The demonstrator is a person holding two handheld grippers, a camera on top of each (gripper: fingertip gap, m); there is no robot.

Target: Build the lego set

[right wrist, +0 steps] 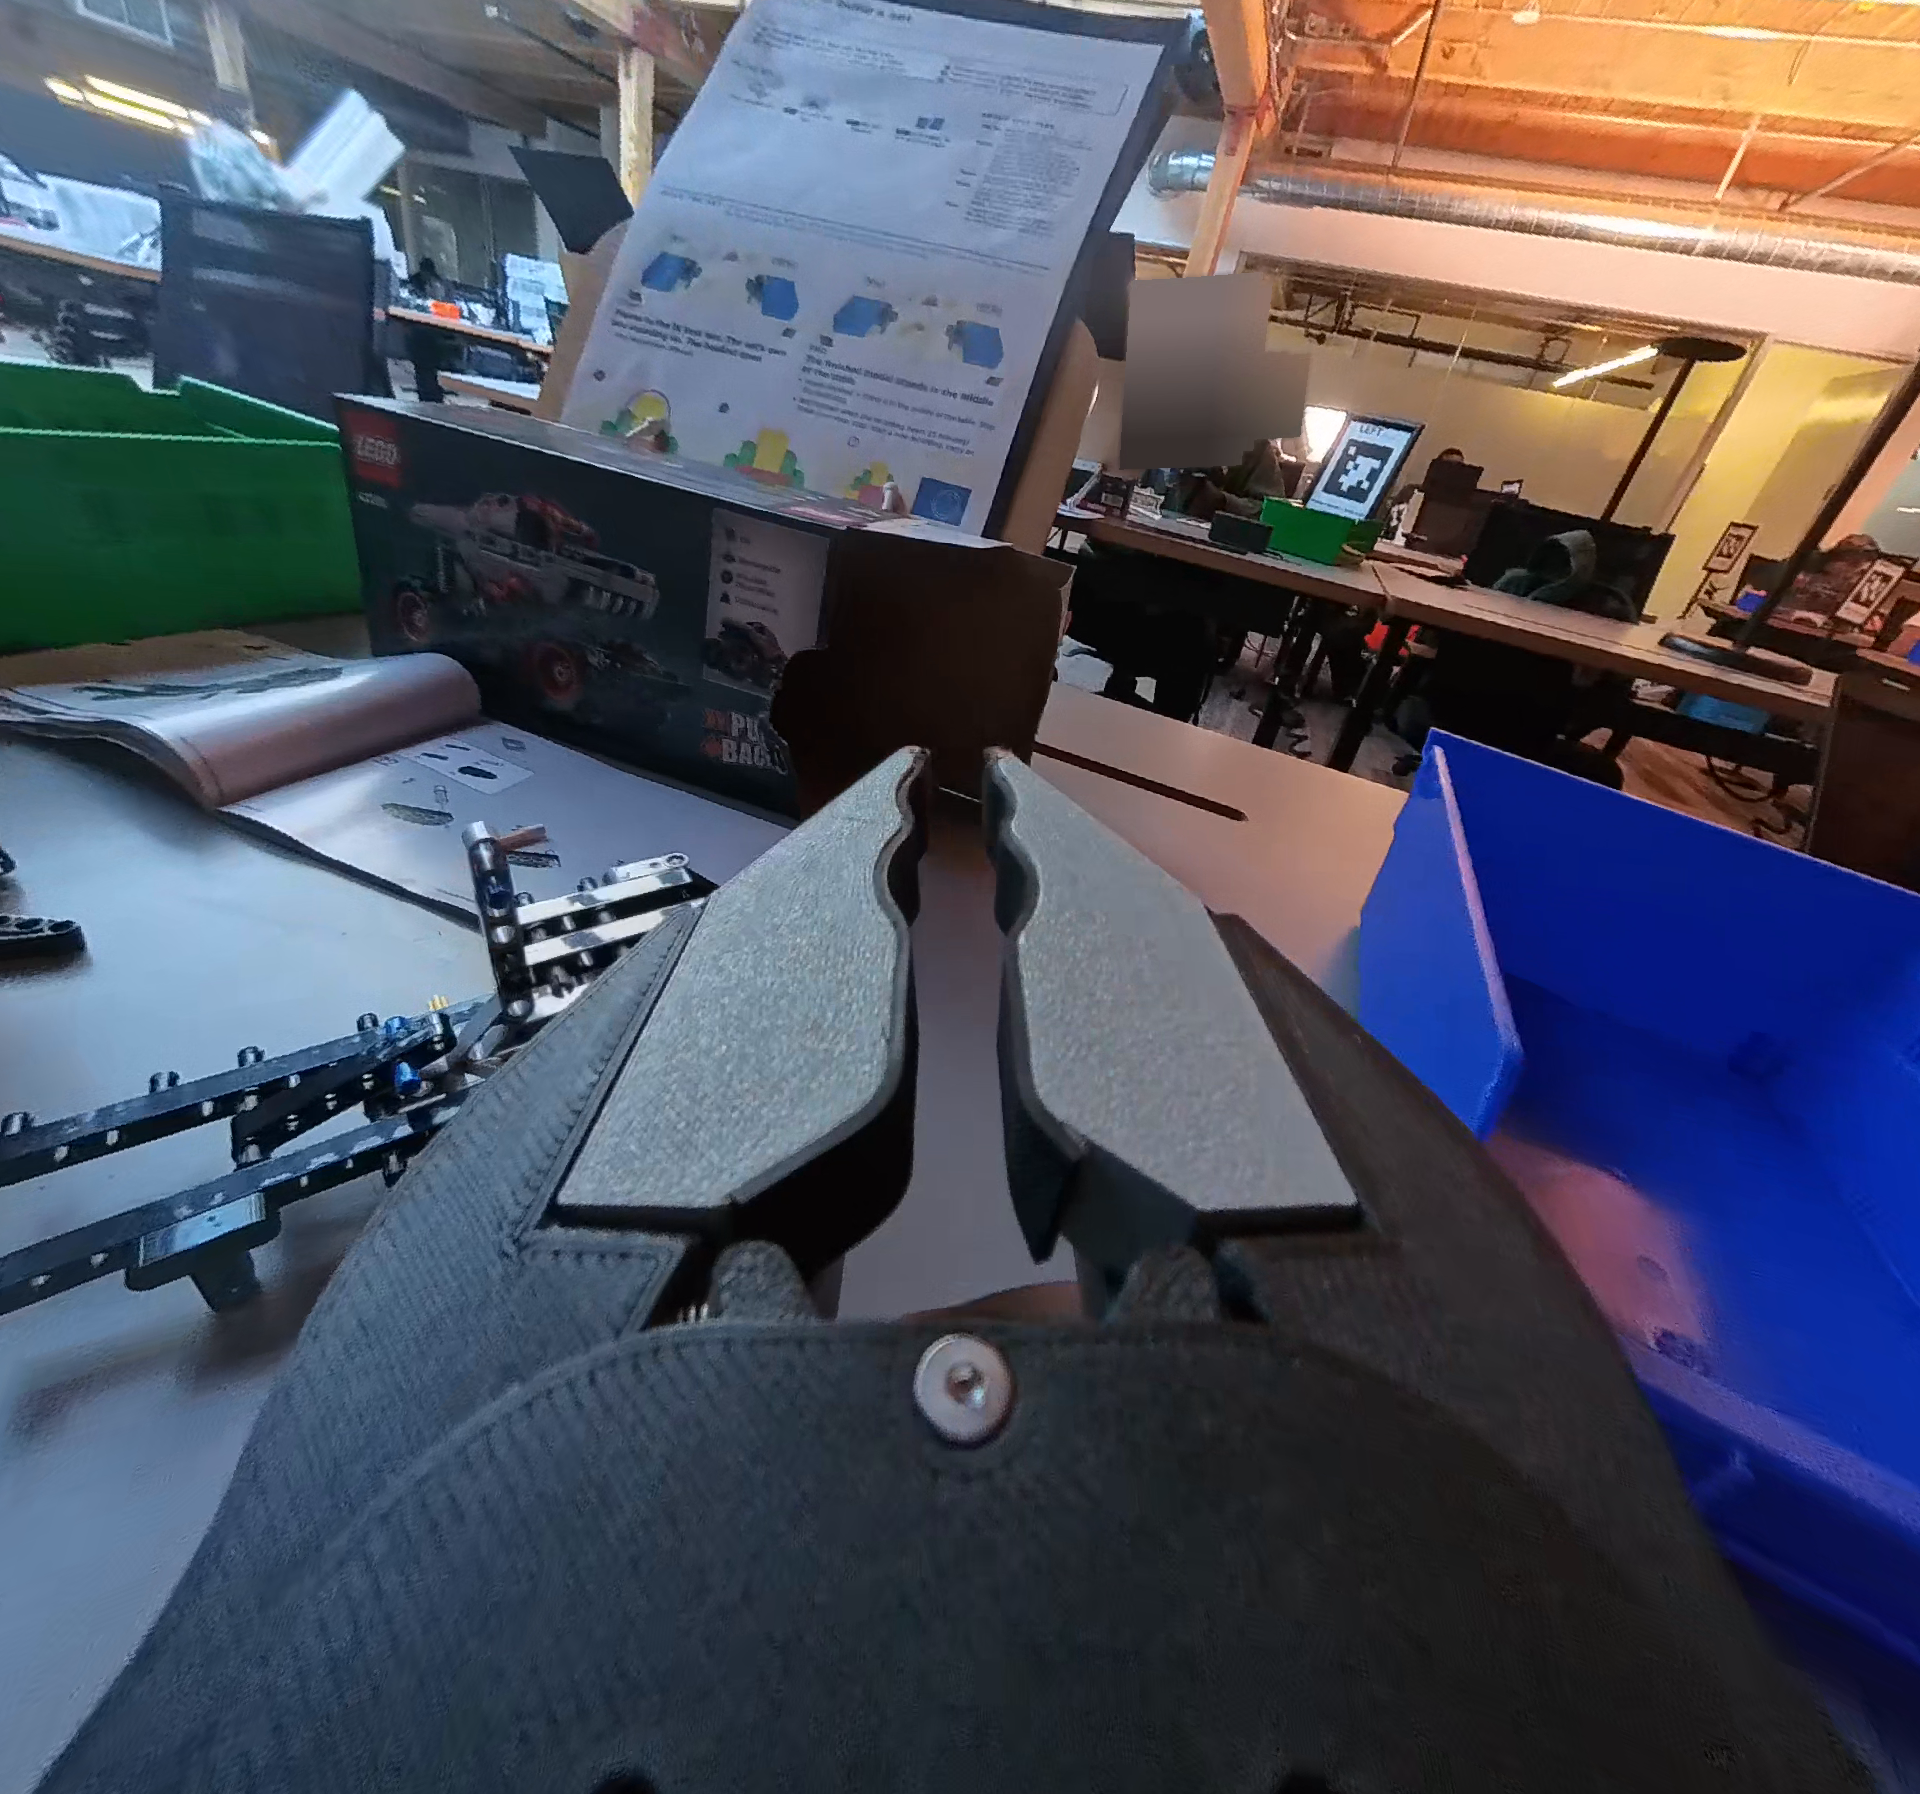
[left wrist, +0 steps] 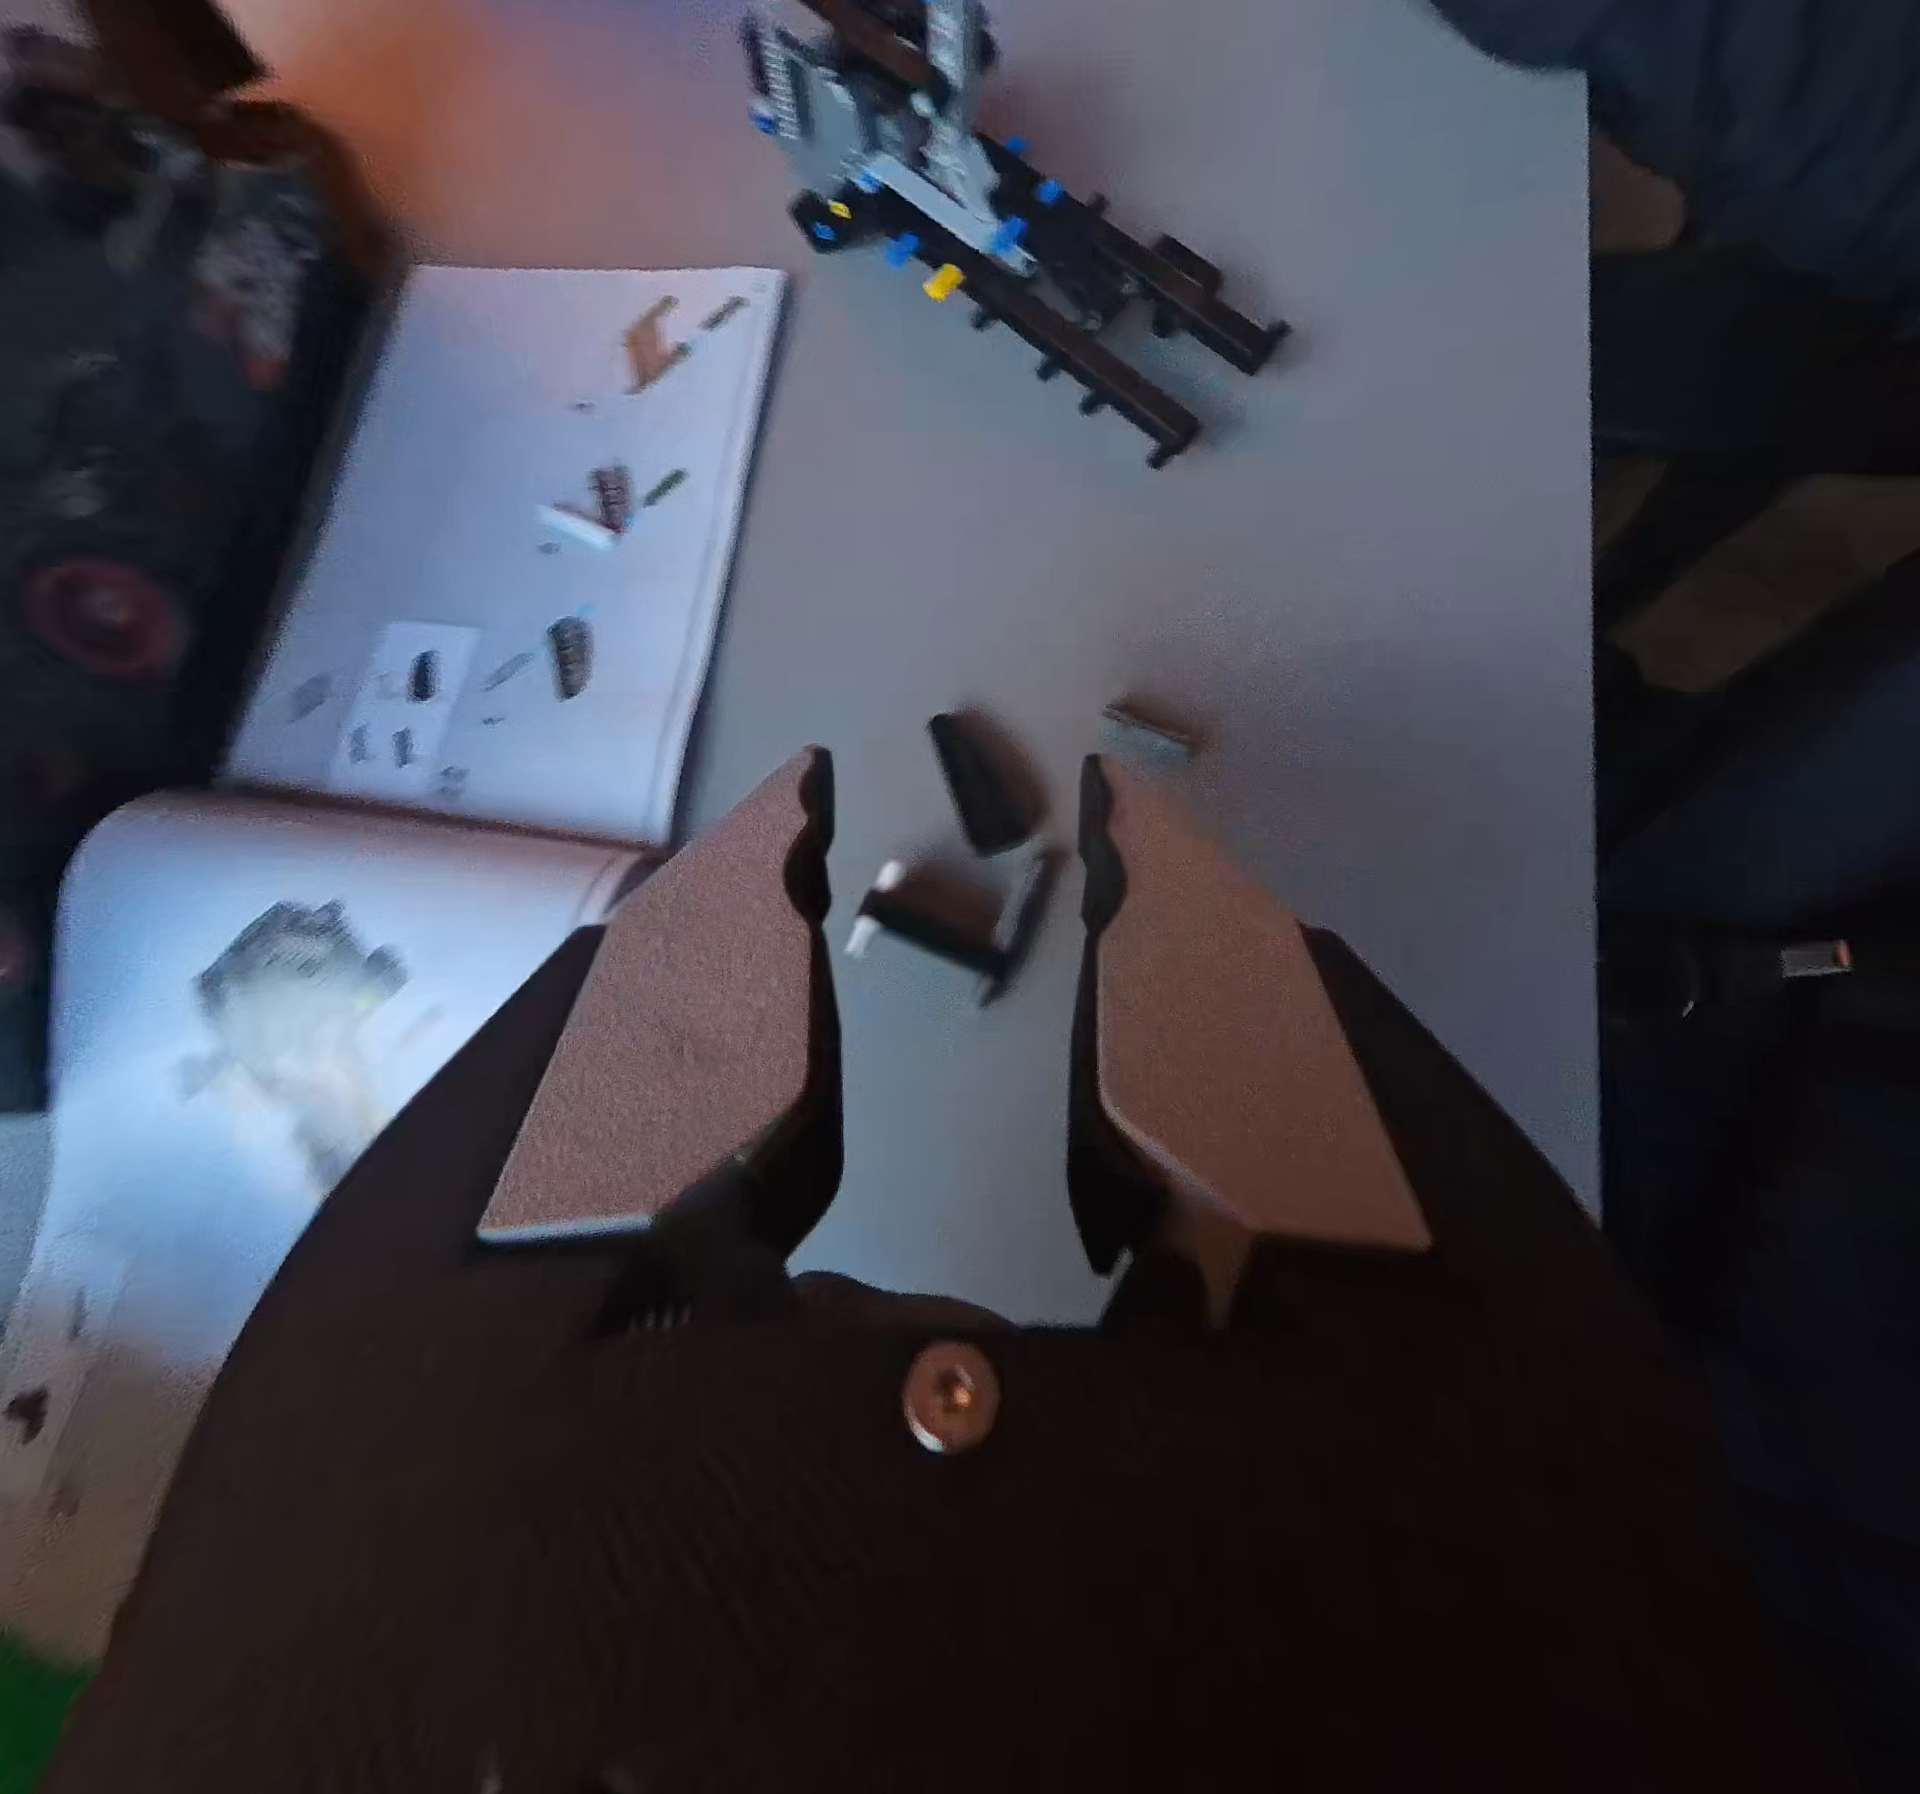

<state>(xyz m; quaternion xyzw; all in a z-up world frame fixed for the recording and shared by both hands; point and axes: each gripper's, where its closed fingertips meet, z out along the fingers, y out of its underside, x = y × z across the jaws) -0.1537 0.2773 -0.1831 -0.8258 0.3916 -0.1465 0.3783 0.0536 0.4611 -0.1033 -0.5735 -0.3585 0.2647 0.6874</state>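
The half-built lego frame (left wrist: 997,186) lies on the grey table (left wrist: 1351,601) at about twelve o'clock in the left wrist view, one assembly with two long dark rails. Three or four loose pieces sit nearer, a short dark beam (left wrist: 985,783), an L-shaped dark part (left wrist: 956,913) and a small grey bit (left wrist: 1148,731), though blur makes the count unsure. The left gripper (left wrist: 956,809) hangs wide open and empty over them, so I judge this a picking step needing a descent and closing on one piece; the right gripper (right wrist: 954,788), nearly closed with a narrow gap and empty, waits between the one blue bin (right wrist: 1662,1069) at three o'clock and the one open booklet (right wrist: 343,768) at ten.
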